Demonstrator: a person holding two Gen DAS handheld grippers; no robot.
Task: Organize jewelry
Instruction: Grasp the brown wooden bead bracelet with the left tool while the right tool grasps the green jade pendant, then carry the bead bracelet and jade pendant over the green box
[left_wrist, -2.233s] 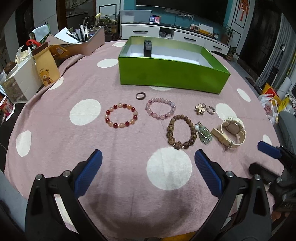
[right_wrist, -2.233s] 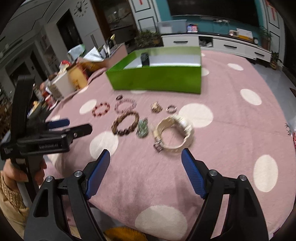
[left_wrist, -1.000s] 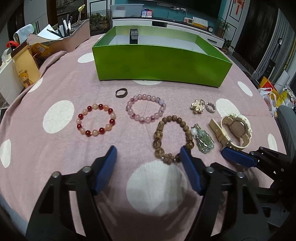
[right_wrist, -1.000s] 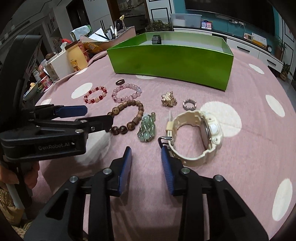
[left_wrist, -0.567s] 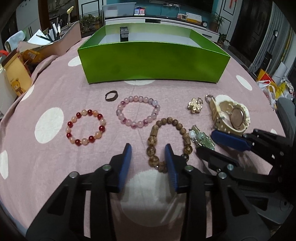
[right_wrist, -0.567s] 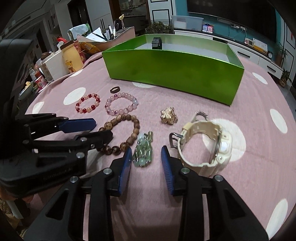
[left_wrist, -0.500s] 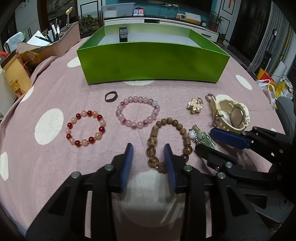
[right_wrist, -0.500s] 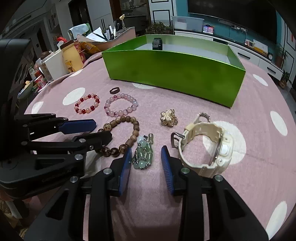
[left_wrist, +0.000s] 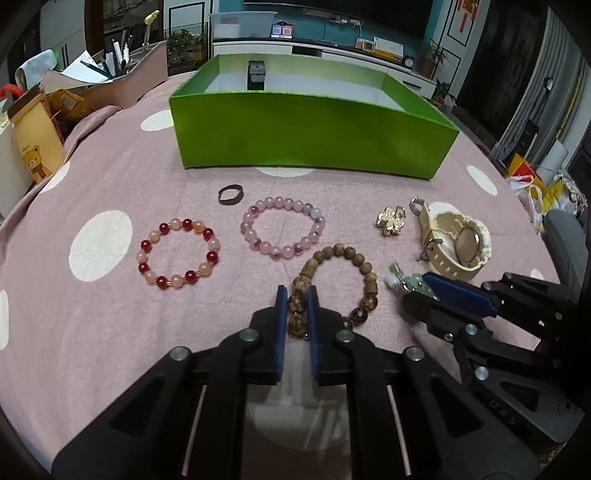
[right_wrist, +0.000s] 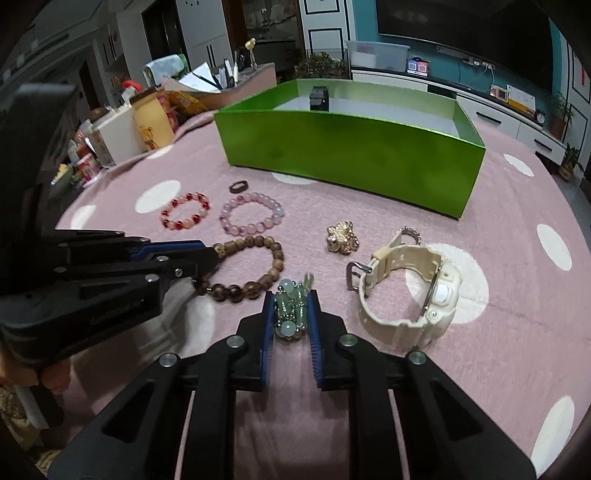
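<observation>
Three bead bracelets lie on the desk. The left tool has just closed on the brown bracelet; at its 3 o'clock, the right tool has closed on one jade pendant. One green box stands at 12 o'clock.

1. Three beaded bracelets lie mid-frame in the left wrist view: one of red and peach beads, one of pale pink and lilac beads, one of brown wooden beads.
2. One small dark band ring, above the red bracelet.
3. One silver stone-set ring, right of centre in the right wrist view.
4. One gold flower-shaped ornament.
5. One pale green jade pendant, centre of the right wrist view.
6. One cream plastic wristwatch.
7. One open green cardboard box, upper centre, with one small black object inside.
8. Two black grippers with blue pads: left gripper, right gripper.
</observation>
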